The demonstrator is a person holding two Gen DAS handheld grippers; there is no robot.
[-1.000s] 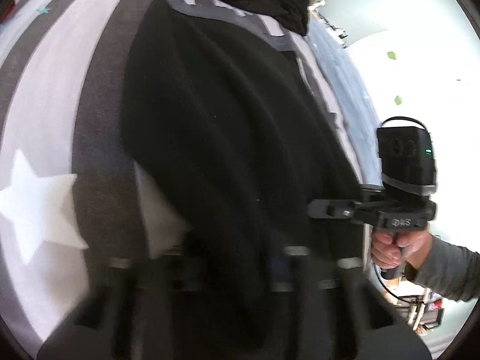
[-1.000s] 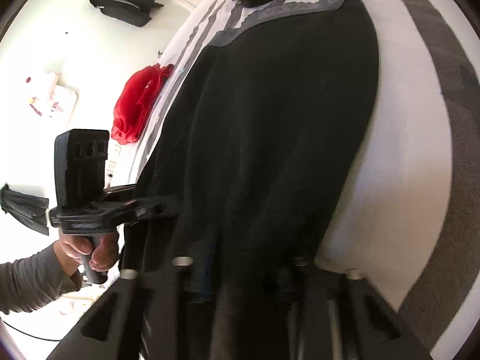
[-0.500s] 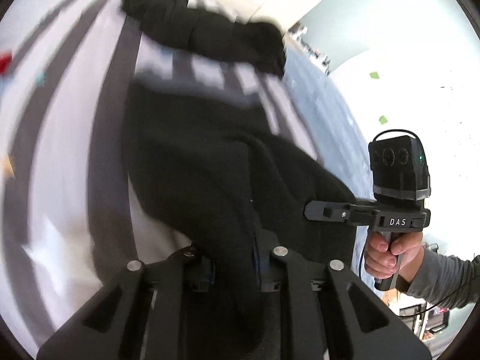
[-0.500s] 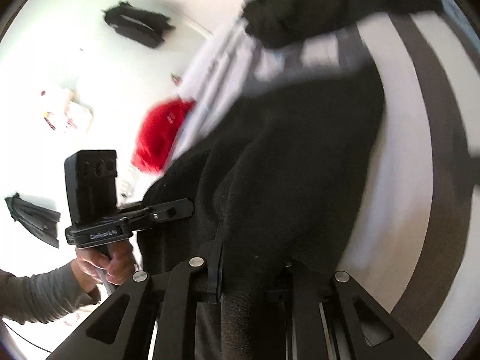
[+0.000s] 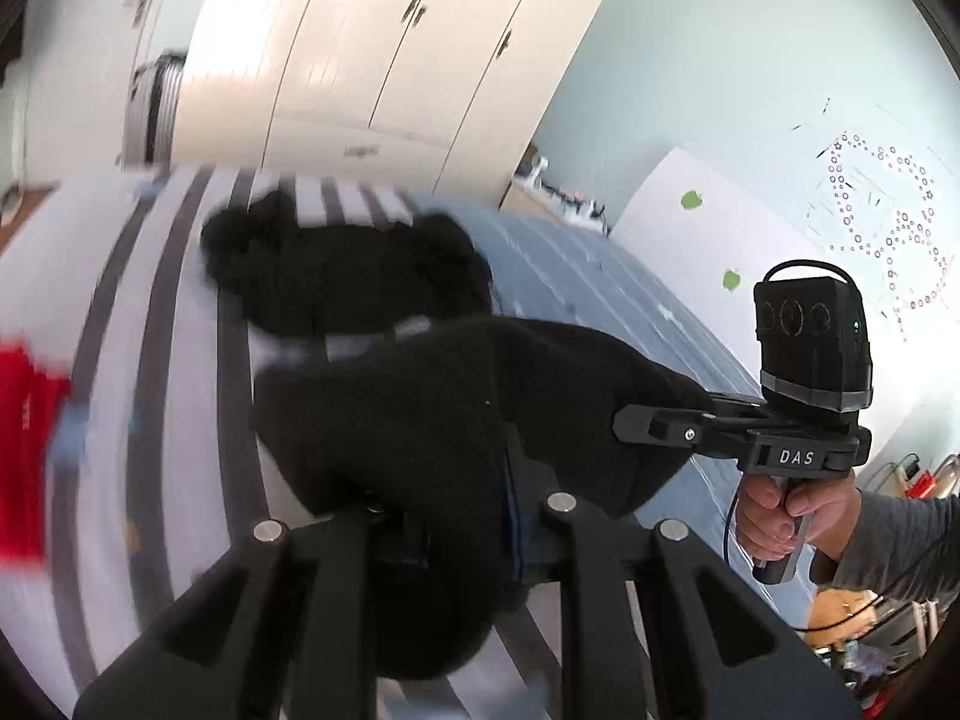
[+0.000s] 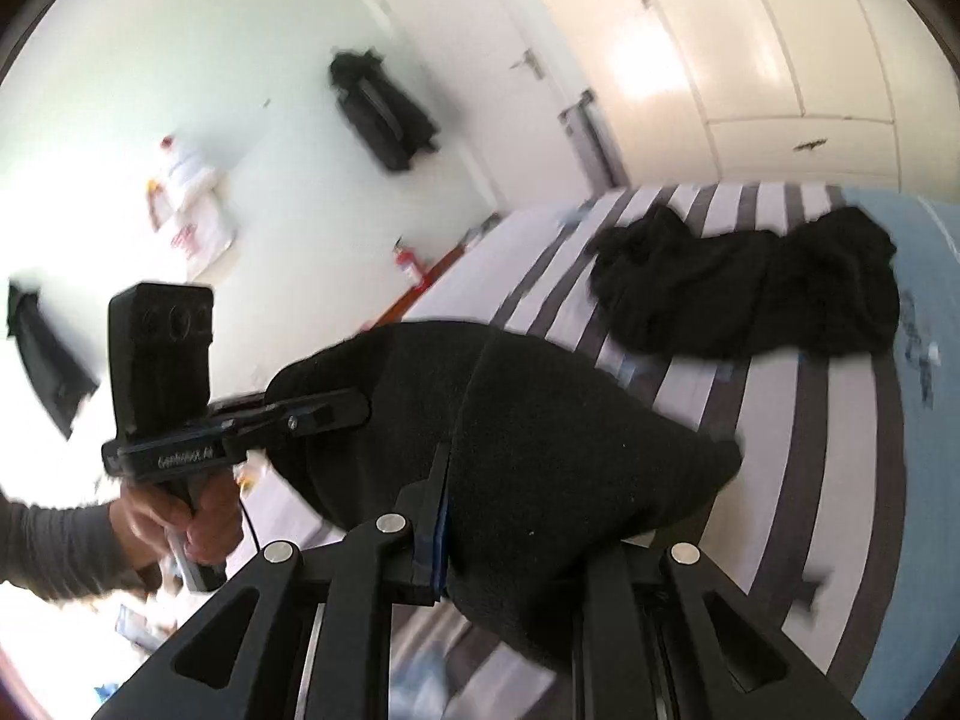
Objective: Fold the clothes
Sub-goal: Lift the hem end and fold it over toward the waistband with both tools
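Left wrist view
- Left gripper point(image 5: 462, 516): jaws nearly closed, pinching a bunched edge of the black garment point(image 5: 420, 408); the cloth drapes over and between the fingers and hides their tips.
- Black garment: raised off the striped bedcover point(image 5: 180, 360), stretched sideways from the left gripper across to the right gripper point(image 5: 630, 423).
- Right gripper: seen side-on at the right, its fingers pushed into the far end of the garment; the cloth covers the tips.
- Writing: "DAS" in white letters on the right gripper's body, above the handle.
- Right hand point(image 5: 786, 510): wrapped round the handle, with a grey sleeve behind it.
- Second black garment point(image 5: 348, 276): crumpled heap lying on the bedcover beyond the held one.
- Red cloth point(image 5: 24, 450): blurred, at the left edge on the bedcover.
- Wardrobe point(image 5: 390, 48): cream doors behind the bed.

Right wrist view
- Right gripper point(image 6: 510, 546): jaws close together, clamped on the black garment point(image 6: 540, 432), which bulges over the fingers.
- Left gripper point(image 6: 354, 414): at the left, fingers closed into the garment's other end.
- Writing: a pale word on the left gripper's body, too blurred to read.
- Left hand point(image 6: 174, 516): gripping the handle, grey sleeve.
- Second black garment point(image 6: 750, 294): lying on the striped bedcover point(image 6: 840, 450), well apart from the held one.
- Black bag point(image 6: 384, 114): hanging on the white wall.
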